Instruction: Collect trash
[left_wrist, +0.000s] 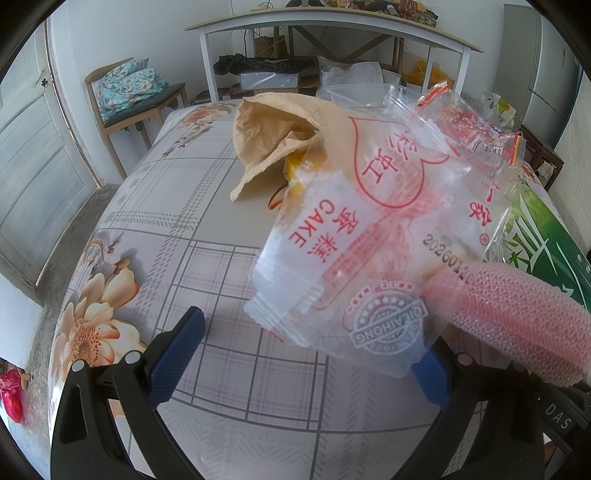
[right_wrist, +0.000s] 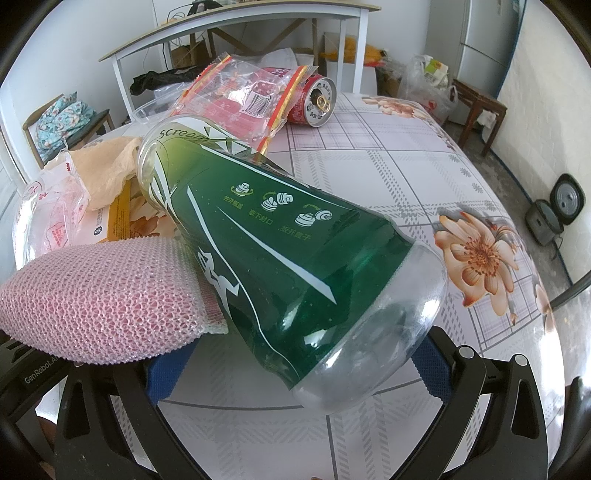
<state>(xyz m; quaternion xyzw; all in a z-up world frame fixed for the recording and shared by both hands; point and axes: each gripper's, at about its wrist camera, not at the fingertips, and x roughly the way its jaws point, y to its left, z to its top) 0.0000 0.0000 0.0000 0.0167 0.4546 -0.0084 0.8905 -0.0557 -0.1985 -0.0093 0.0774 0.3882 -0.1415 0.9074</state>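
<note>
At nine o'clock in the left wrist view, the floral tabletop (left_wrist: 155, 206) is lying bare, and the left tongs (left_wrist: 295, 354) are standing spread, their blue pads apart. A clear cake wrapper (left_wrist: 351, 236) is hanging in front of them, low against the right-hand pad; whether anything is actually pinching it, I cannot tell. Behind it, toward twelve o'clock, a brown paper bag (left_wrist: 280, 125) is gaping open with something yellow showing at its mouth, too hidden to name. A pink mesh scourer (left_wrist: 517, 314) is pushing in at four o'clock.

Moving to the right wrist view, the scourer (right_wrist: 99, 295) is sitting at nine o'clock, touching a green plastic bottle (right_wrist: 280, 240) that is lying tilted across the middle. The right tongs (right_wrist: 299, 369) are straddling the bottle's clear base, pads to either side; contact is hidden, so a firm hold cannot be confirmed. The bottle is looking empty. At twelve o'clock a red snack wrapper (right_wrist: 251, 96) is lying beside a red drinks can (right_wrist: 314, 99) on its side, its opened top facing the camera.

To do this step well, I would judge that the left pads should be closing on a doubled fold of the film, since single film is likely to slip, and the right ones gripping the bottle gently, since thin plastic is apt to buckle.
</note>
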